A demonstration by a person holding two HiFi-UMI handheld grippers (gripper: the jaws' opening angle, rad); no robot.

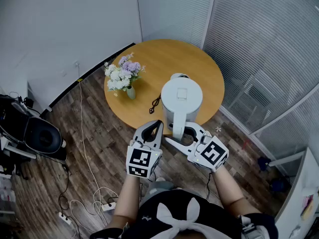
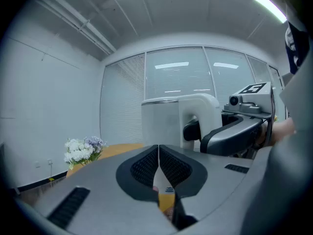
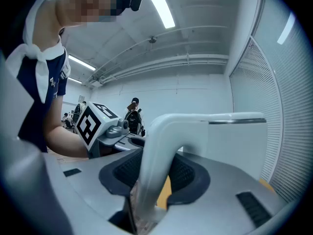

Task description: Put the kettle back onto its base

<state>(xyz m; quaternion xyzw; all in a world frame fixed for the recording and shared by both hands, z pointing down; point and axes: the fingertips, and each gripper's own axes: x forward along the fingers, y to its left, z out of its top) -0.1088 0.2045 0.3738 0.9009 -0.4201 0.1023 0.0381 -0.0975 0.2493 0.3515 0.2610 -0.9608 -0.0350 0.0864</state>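
A white electric kettle (image 1: 182, 97) stands upright over the near side of the round wooden table (image 1: 164, 56), its handle (image 1: 179, 125) pointing at me. My right gripper (image 1: 180, 133) is shut on that handle; in the right gripper view the handle (image 3: 161, 151) fills the gap between the pads. A small round pale part (image 1: 179, 76) peeks out behind the kettle; whether it is the base I cannot tell. My left gripper (image 1: 155, 124) hovers just left of the handle, shut with nothing in it, its pads meeting in the left gripper view (image 2: 159, 163).
A vase of white and purple flowers (image 1: 124, 78) stands on the table's left side. A black cord (image 1: 155, 104) lies left of the kettle. Glass walls with blinds (image 1: 259, 49) close in behind and to the right. Cables (image 1: 84, 203) trail over the wooden floor.
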